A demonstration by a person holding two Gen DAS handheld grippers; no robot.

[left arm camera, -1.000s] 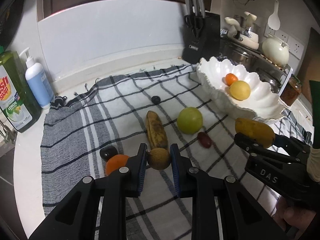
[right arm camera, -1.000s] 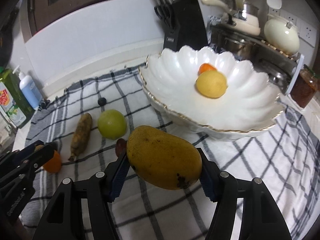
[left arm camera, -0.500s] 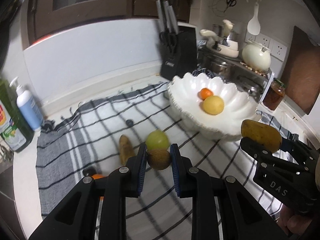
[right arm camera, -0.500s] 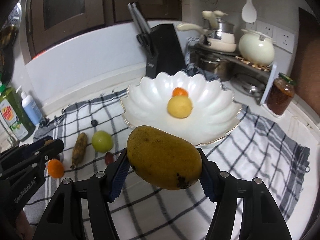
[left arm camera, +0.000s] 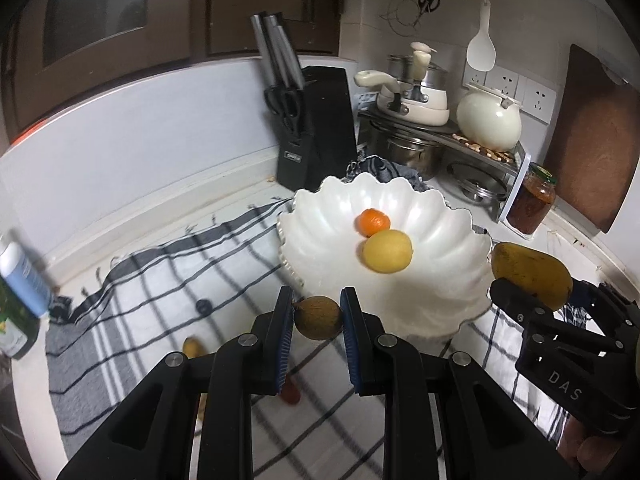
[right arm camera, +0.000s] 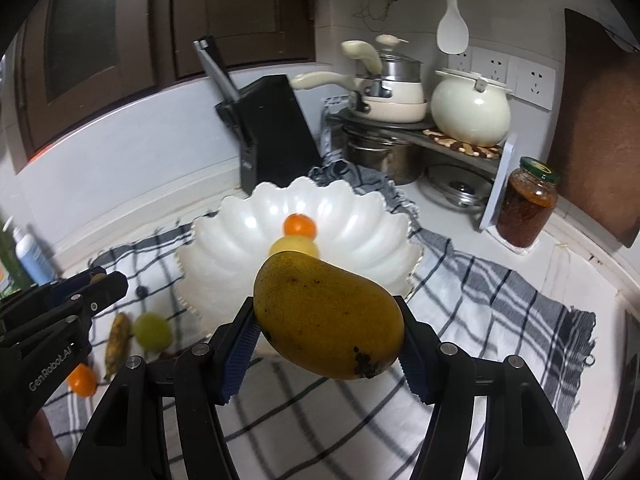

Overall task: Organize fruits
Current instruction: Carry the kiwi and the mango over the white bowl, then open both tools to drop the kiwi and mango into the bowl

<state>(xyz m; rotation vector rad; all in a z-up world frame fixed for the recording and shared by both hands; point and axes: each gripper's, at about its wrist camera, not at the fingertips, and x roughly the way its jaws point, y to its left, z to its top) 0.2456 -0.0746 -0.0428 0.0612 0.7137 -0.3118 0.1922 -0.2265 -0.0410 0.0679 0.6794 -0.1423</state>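
The left gripper [left arm camera: 318, 316] is clamped on a kiwi [left arm camera: 319, 317], a small brown fuzzy oval pinched between ribbed blue pads, held up just short of the near rim of the bowl [left arm camera: 440, 236]. The right gripper [right arm camera: 328, 344] is clamped on a mango [right arm camera: 328, 316], a plump yellow-orange fruit with smooth speckled skin and a dark blemish at its lower end; it also hangs in front of the bowl.

The bowl is glossy white with a scalloped, petal-like wall. Inside it an orange [left arm camera: 372, 221] and a round yellow fruit [left arm camera: 387, 251] lie touching each other.

The bowl stands on a checked cloth [right arm camera: 500, 300], white with dark stripes and a fringed edge. On the cloth left of the bowl lie a brown-spotted banana [right arm camera: 118, 340], a smooth green fruit [right arm camera: 151, 330] just beside it, another orange [right arm camera: 82, 379] nearer the camera, and a small dark berry [left arm camera: 204, 305] farther back. A black knife block [left arm camera: 316, 136] stands behind the bowl.
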